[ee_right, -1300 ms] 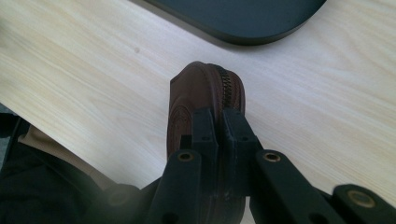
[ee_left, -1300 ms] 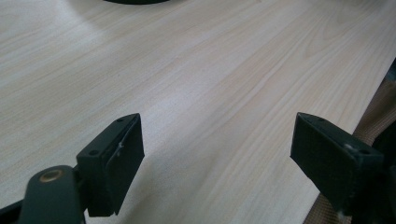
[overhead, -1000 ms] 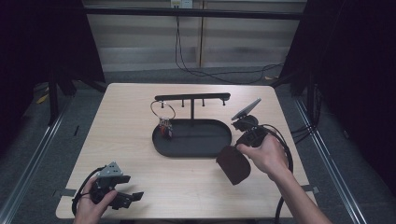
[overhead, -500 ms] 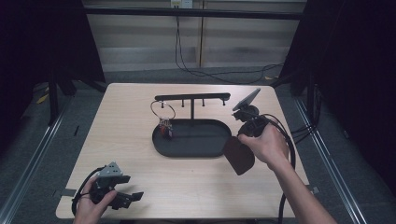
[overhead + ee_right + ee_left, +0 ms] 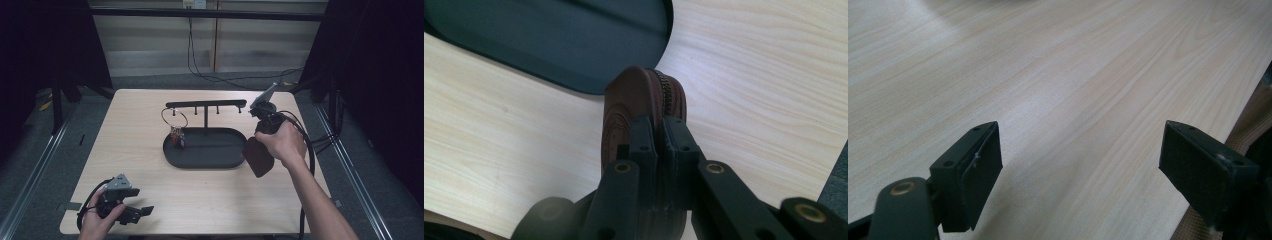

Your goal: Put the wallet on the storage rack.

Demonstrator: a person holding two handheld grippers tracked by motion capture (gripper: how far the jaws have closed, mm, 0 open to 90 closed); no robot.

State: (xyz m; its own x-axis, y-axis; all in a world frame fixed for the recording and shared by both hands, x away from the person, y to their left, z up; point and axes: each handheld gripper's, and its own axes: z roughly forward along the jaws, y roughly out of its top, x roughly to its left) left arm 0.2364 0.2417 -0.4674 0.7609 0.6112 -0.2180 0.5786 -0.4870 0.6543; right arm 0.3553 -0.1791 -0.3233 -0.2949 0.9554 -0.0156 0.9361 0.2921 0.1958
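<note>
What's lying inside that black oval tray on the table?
Inside the black oval tray, a small red-and-silver trinket sits near its left end, and the stand's post rises from it. The brown pouch hides the right rim.

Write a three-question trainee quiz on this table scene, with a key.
1. True or false: the right gripper is shut on the brown zip pouch.
2. How do the left gripper jaws stand: A open, nothing between them; B shut on a key ring; C shut on the pouch?
3. What hangs from the left end of the black hook stand?

Key: 1 true. 2 A. 3 A key ring, its keys reaching down to the black oval tray.
</note>
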